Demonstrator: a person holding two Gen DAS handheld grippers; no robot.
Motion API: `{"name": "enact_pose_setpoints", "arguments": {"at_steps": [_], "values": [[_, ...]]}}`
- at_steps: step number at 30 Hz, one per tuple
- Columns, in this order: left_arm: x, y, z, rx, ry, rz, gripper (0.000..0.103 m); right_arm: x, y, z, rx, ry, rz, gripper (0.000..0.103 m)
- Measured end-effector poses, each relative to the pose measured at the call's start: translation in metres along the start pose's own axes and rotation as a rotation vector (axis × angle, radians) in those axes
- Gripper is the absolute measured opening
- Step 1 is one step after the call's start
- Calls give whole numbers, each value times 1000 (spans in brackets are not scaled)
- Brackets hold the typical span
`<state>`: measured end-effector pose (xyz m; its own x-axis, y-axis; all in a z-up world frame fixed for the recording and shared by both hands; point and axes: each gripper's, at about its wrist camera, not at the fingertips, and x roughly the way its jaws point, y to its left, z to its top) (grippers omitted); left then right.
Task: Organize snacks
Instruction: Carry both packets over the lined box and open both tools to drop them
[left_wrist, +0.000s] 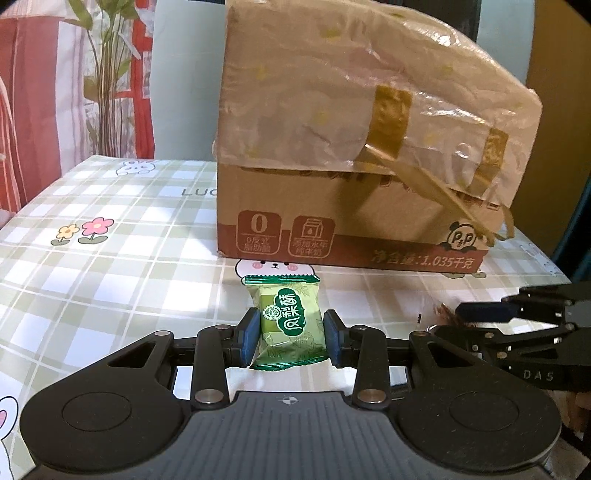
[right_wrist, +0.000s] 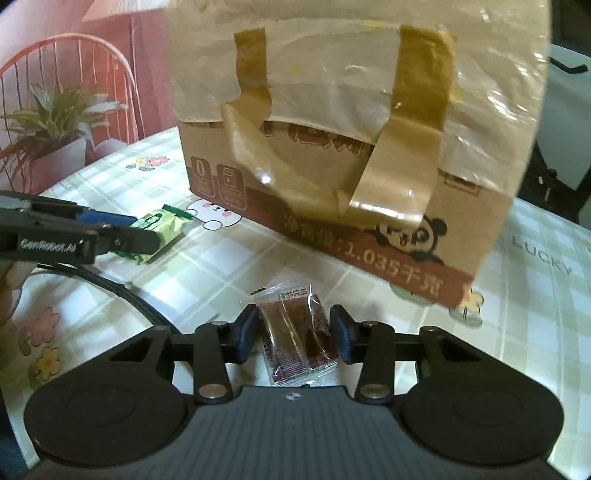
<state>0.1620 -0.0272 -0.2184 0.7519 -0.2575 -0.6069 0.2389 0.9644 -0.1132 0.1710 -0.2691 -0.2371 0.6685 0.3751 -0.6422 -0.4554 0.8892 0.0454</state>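
Observation:
A green snack packet (left_wrist: 284, 317) sits upright on the checked tablecloth (left_wrist: 110, 266), and my left gripper (left_wrist: 291, 334) is shut on it, blue pads pressing both sides. A clear packet with dark red snack (right_wrist: 295, 328) lies on the cloth between the pads of my right gripper (right_wrist: 295, 332), which is shut on it. The right wrist view shows the left gripper (right_wrist: 147, 236) with the green packet (right_wrist: 162, 225) at the far left. In the left wrist view the right gripper (left_wrist: 461, 314) reaches in from the right edge. A cardboard box (left_wrist: 295, 195) stands just behind both packets.
The cardboard box (right_wrist: 469, 236) is draped with crinkled plastic and loose brown tape strips, and it fills the back of the table. A potted plant (right_wrist: 55, 122) and a red wire chair (right_wrist: 74, 48) stand beyond the table's left edge. A black cable (right_wrist: 122, 291) trails across the cloth.

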Motion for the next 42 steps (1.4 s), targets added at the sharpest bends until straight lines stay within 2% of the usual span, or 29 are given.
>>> {"name": "enact_pose_setpoints", "arguments": {"at_steps": [11,18,26,31,38,42], "values": [[-26,-5,7,33,-70,-16,39,-41,15,-9,79,-114,-15,40],[-51,-8,34,52,-158,-26,39,-81,22,7,68,-225,-30,40],[-82,-15,78,78,-291,-44,39,-125,25,50,18,-382,-42,40],[-86,-22,111,105,-353,-49,39,-140,26,79,-20,-446,-39,40],[-69,-39,159,141,-393,-85,39,-134,5,131,-70,-479,-92,40],[-41,-46,180,130,-370,-103,39,-115,-12,156,-94,-470,-139,40]]}}
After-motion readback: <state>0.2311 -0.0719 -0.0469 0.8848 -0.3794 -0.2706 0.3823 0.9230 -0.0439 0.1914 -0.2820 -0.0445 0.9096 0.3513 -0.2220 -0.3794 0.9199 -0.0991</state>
